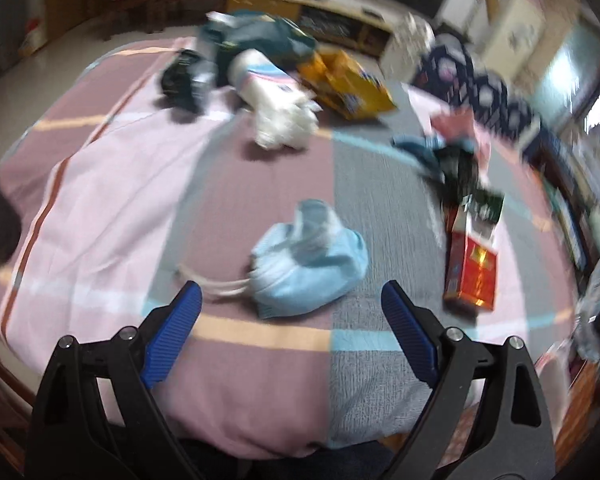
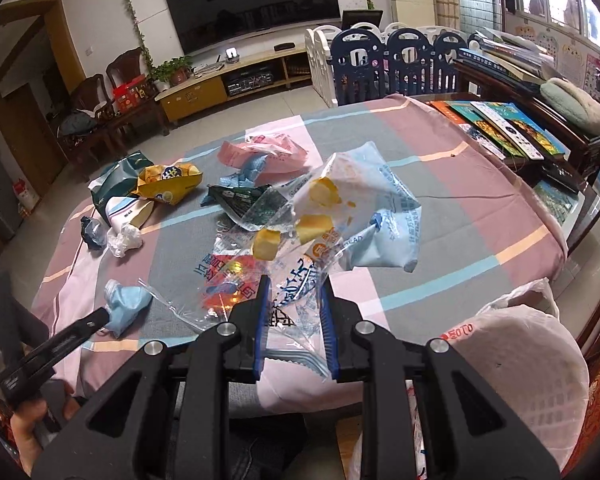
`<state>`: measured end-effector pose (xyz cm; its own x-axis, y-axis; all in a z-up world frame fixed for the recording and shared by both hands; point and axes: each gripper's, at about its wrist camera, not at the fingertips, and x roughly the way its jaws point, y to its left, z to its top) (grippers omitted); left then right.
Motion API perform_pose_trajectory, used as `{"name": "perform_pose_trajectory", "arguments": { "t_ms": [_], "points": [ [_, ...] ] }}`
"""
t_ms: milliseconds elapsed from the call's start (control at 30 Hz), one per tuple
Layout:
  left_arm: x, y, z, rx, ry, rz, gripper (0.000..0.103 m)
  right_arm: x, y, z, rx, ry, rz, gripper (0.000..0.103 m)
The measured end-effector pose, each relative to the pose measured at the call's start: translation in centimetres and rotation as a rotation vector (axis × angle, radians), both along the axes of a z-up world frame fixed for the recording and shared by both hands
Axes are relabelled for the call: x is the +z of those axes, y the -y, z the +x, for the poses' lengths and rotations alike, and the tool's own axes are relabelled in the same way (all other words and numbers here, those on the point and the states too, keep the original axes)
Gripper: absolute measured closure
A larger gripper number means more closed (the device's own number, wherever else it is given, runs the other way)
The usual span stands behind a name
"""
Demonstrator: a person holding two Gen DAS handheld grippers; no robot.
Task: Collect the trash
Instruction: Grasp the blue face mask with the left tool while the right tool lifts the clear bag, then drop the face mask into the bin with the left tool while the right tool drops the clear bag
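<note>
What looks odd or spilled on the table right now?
Nothing spilled. Crumpled wrappers litter the tablecloth, as expected. The right gripper is shut on a clear bread bag; the open left gripper faces a crumpled blue mask.

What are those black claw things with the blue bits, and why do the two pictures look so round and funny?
They are grabbers a person holds, one in each hand, each with a small camera that bends the view round. One picture looks along the left gripper, whose jaws stand open over a crumpled blue mask without touching it. The other looks along the right gripper, shut on a clear bread wrapper lifted above the table. The striped tablecloth holds more rubbish: a yellow snack bag, a red box, pink wrappers and white tissue. A white bag waits at the table's near edge.
</note>
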<state>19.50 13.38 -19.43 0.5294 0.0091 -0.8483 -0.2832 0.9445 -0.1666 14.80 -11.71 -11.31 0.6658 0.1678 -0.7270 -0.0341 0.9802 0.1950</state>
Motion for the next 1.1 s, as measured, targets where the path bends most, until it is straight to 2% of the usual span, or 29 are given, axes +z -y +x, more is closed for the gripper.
{"name": "perform_pose_trajectory", "arguments": {
  "t_ms": [133,200,233,267,300,333,367,433,533,600,767,967,1100],
  "points": [
    [-0.3,1.3,3.3,-0.073,-0.04,0.074,0.015,-0.1,1.0,-0.4,-0.002,-0.007,-0.008,0.079],
    [-0.6,1.4,4.0,-0.088,-0.048,0.079,0.035,-0.2,1.4,-0.8,0.002,-0.006,-0.026,0.079],
    [-1.0,1.4,4.3,-0.1,-0.074,0.086,0.054,-0.2,1.6,-1.0,0.004,-0.005,-0.034,0.079],
    [-1.3,1.6,4.4,-0.11,-0.094,0.098,0.061,-0.3,1.8,-1.1,0.006,-0.005,-0.037,0.079],
    [-1.4,1.7,4.3,-0.122,-0.096,0.099,0.064,-0.3,1.9,-1.3,0.009,-0.005,-0.042,0.079],
    [-1.4,1.9,4.1,-0.141,-0.085,0.097,0.074,-0.3,2.0,-1.4,0.012,-0.006,-0.046,0.079],
    [-1.1,2.0,3.9,-0.148,-0.072,0.104,0.08,-0.4,2.1,-1.5,0.015,-0.007,-0.048,0.079],
    [-0.2,2.3,3.1,-0.148,-0.041,0.102,0.086,-0.2,2.3,-1.9,0.022,-0.005,-0.047,0.079],
    [1.5,2.9,1.2,-0.161,0.019,0.022,0.087,0.4,3.0,-2.6,0.028,0.008,-0.05,0.079],
    [2.7,3.8,-0.4,-0.179,0.052,-0.001,0.087,0.8,3.9,-3.1,0.032,0.011,-0.048,0.079],
    [4.8,8.4,-4.4,-0.26,0.113,-0.142,0.087,1.0,7.8,-5.0,0.003,-0.008,-0.071,0.079],
    [7.3,15.9,-6.6,-0.439,0.144,-0.149,0.087,-0.6,13.8,-9.1,-0.044,-0.078,-0.148,0.079],
    [9.1,20.1,-7.4,-0.534,0.175,-0.144,0.087,-3.6,16.1,-11.2,-0.03,-0.206,-0.167,0.079]
  ]
}}
